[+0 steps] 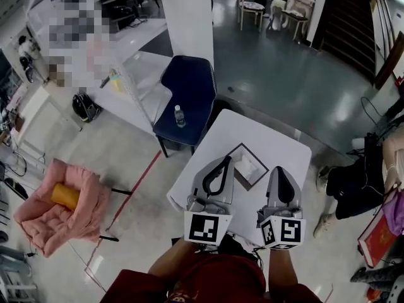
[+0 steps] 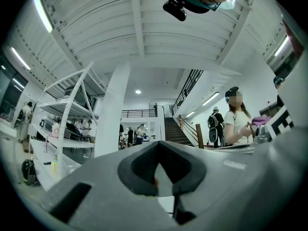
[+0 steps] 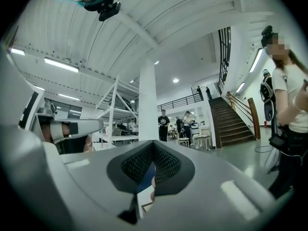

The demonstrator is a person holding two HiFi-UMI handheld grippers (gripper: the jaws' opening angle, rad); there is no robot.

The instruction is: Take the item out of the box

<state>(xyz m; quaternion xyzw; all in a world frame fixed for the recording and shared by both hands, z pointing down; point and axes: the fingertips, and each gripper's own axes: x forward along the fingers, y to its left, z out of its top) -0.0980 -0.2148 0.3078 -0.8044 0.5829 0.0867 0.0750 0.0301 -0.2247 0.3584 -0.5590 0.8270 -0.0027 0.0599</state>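
In the head view a small dark-rimmed box (image 1: 247, 165) lies on the white table (image 1: 235, 128) with a white item (image 1: 251, 163) inside it. My left gripper (image 1: 224, 160) is held above the table, its tip just left of the box. My right gripper (image 1: 278, 170) hangs just right of the box. Both are shut with nothing in them. In the left gripper view the left gripper (image 2: 159, 144) points level across the hall, its jaws meeting at the tip. The right gripper (image 3: 153, 144) does the same in the right gripper view. Neither gripper touches the box.
A blue chair (image 1: 189, 87) with a water bottle (image 1: 180, 115) on it stands behind the table. A pink armchair (image 1: 44, 216) holding an orange roll (image 1: 65, 196) is at the left. A person (image 1: 353, 182) is close to the table's right side. A white column (image 1: 186, 14) rises behind.
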